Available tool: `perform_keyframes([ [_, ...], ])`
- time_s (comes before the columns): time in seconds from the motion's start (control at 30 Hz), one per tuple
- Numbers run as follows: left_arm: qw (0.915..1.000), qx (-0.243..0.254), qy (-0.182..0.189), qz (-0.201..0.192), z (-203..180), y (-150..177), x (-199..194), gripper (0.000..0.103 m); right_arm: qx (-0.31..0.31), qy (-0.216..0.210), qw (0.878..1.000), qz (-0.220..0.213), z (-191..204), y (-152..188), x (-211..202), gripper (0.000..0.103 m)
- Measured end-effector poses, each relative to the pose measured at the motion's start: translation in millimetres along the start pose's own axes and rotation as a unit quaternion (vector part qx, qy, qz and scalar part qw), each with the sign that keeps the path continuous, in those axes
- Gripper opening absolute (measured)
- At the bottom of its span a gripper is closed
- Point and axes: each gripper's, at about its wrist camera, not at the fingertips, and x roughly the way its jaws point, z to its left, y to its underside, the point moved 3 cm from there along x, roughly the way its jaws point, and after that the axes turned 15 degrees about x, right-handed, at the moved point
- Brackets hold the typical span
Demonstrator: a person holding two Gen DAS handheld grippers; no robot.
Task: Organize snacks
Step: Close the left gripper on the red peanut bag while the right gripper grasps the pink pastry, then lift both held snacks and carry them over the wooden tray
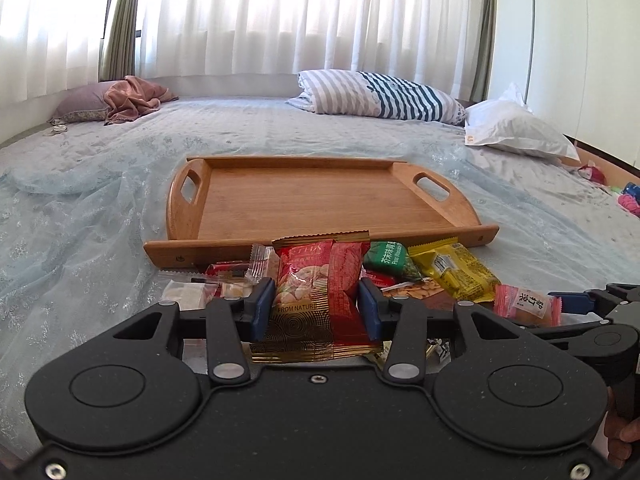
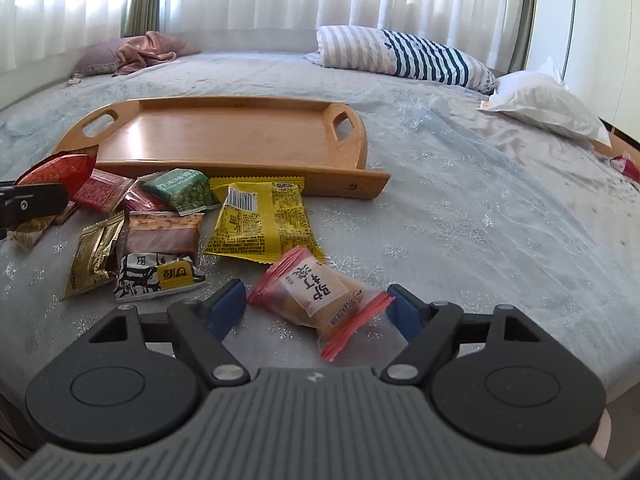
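My left gripper (image 1: 316, 304) is shut on a red and gold snack packet (image 1: 308, 280), held a little above the bed in front of the wooden tray (image 1: 168, 252). In the right wrist view the tray (image 2: 340, 184) holds nothing. My right gripper (image 2: 316, 308) is open, its blue pads on either side of a pink-edged packet (image 2: 316, 296) that lies on the bedspread. A yellow packet (image 2: 260, 220), a green packet (image 2: 184, 190) and several other snacks lie in a loose pile before the tray's near rim.
The pale blue bedspread (image 2: 480, 220) is wrinkled to the right of the tray. A striped pillow (image 1: 380, 96), a white pillow (image 1: 516, 128) and a pink cloth (image 1: 132, 96) lie at the far side under the curtains. Small bright items sit at the bed's right edge (image 1: 628, 196).
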Motion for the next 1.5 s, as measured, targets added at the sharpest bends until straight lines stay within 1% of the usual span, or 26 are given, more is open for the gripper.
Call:
perform_keyframes([
  [0.2, 0.9999, -0.011, -0.001, 0.004, 3, 5, 0, 0.043, 0.002, -0.003, 1.0, -0.005, 1, 2, -2, 0.066],
  [0.27, 0.9999, -0.01, -0.003, 0.004, 3, 5, 0, 0.043, 0.009, -0.006, 1.0, -0.006, 0, 2, -3, 0.065],
  [0.5, 0.9999, -0.01, -0.012, -0.004, 7, 1, -3, 0.043, 0.052, -0.032, 0.998, -0.003, -10, -6, -13, 0.064],
  [0.73, 0.9999, -0.014, -0.004, -0.003, 4, -3, 3, 0.043, 0.059, -0.042, 0.997, -0.013, -14, -15, -20, 0.065],
  [0.83, 0.9999, -0.007, -0.004, -0.009, 2, -7, 4, 0.043, 0.065, -0.058, 0.996, -0.008, -12, -19, -19, 0.065],
  [0.9, 0.9999, 0.0, -0.007, -0.013, 1, -10, 5, 0.043, 0.064, -0.066, 0.996, -0.008, -9, -25, -18, 0.065],
  [1.13, 0.9993, 0.015, -0.018, -0.029, 3, -27, 15, 0.043, 0.049, -0.103, 0.993, -0.028, 13, -51, -12, 0.065],
  [1.27, 0.999, 0.019, -0.02, -0.034, 11, -38, 24, 0.043, 0.053, -0.126, 0.99, -0.037, 22, -67, -3, 0.065],
  [1.4, 0.9982, 0.032, -0.034, -0.038, 19, -48, 37, 0.043, 0.044, -0.144, 0.988, -0.045, 34, -86, 10, 0.065],
  [1.43, 0.9981, 0.03, -0.035, -0.04, 22, -50, 41, 0.043, 0.042, -0.149, 0.987, -0.046, 37, -90, 13, 0.065],
  [1.5, 0.9987, 0.015, -0.031, -0.037, 31, -55, 53, 0.043, 0.053, -0.173, 0.983, -0.039, 41, -100, 23, 0.065],
])
